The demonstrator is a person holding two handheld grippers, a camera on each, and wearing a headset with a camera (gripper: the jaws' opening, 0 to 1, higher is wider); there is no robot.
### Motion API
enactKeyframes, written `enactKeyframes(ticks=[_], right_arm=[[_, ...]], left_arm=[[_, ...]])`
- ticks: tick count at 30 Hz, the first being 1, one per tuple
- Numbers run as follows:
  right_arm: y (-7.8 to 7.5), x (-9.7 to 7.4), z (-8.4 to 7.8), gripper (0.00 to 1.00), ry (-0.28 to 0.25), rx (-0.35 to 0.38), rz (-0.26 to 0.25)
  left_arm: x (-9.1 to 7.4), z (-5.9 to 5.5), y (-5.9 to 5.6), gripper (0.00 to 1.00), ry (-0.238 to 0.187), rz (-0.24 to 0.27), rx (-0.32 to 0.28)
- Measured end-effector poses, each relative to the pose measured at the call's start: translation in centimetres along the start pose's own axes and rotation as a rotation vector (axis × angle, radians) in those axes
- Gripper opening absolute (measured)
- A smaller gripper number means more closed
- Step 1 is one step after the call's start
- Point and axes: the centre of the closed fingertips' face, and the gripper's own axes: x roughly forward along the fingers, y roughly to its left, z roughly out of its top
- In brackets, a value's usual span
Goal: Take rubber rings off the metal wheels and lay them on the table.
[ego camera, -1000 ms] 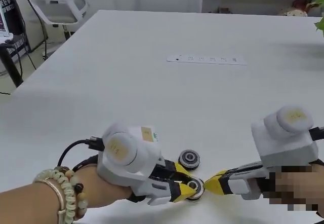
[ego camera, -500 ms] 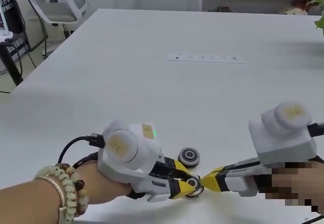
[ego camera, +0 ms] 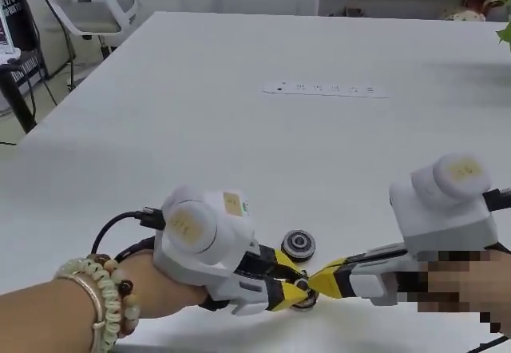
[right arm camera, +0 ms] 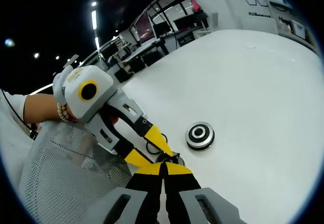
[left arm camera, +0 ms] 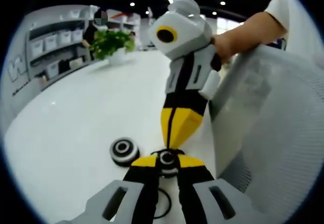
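Observation:
My left gripper [ego camera: 294, 286] [left arm camera: 167, 160] is shut on a small metal wheel [ego camera: 303, 289] [left arm camera: 167, 159] just above the table near its front edge. My right gripper [ego camera: 319, 280] [right arm camera: 163, 166] comes in from the right. Its yellow tips are shut and pressed to that wheel's rim [right arm camera: 172, 159], where the black rubber ring sits. A second wheel [ego camera: 298, 244] [left arm camera: 124, 151] [right arm camera: 199, 135] with its black ring on lies flat on the table just beyond. A thin loose black ring [left arm camera: 163, 204] [right arm camera: 152, 146] lies on the table under the left gripper.
The white table [ego camera: 239, 129] stretches away open and bare. A white power strip [ego camera: 326, 92] lies in the middle far part. An office chair [ego camera: 96, 9] stands past the far left corner, and a potted plant [left arm camera: 109, 44] stands at the right.
My right gripper has slid a little left and closed in on the wheel held by the left gripper. The held wheel has risen slightly. The second wheel has not moved.

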Motion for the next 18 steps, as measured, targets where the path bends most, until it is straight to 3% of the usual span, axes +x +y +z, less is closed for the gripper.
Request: enactKeyframes(ticks=[1, 2, 3, 4, 8, 18], right_arm=[[0.6, 0.0, 1.0, 0.0, -0.047, -0.007, 0.025], [0.5, -0.2, 0.6, 0.0, -0.017, -0.019, 0.017], [-0.6, -0.2, 0.1, 0.0, 0.029, -0.088, -0.058], [-0.9, 0.0, 0.1, 0.0, 0.025, -0.125, -0.079], [-3.0, -0.6, -1.2, 0.0, 0.075, -0.022, -0.155], [-2.8, -0.6, -1.2, 0.0, 0.073, -0.024, -0.139]], left_arm=[[0.0, 0.0, 0.0, 0.14, 0.0, 0.001, -0.001], [0.0, 0.0, 0.0, 0.14, 0.0, 0.001, -0.002], [0.0, 0.0, 0.0, 0.14, -0.001, 0.002, -0.005], [0.0, 0.0, 0.0, 0.14, -0.001, 0.002, -0.007], [0.0, 0.0, 0.1, 0.14, -0.003, 0.005, -0.024], [-0.1, 0.1, -0.1, 0.16, 0.066, -0.011, -0.052]])
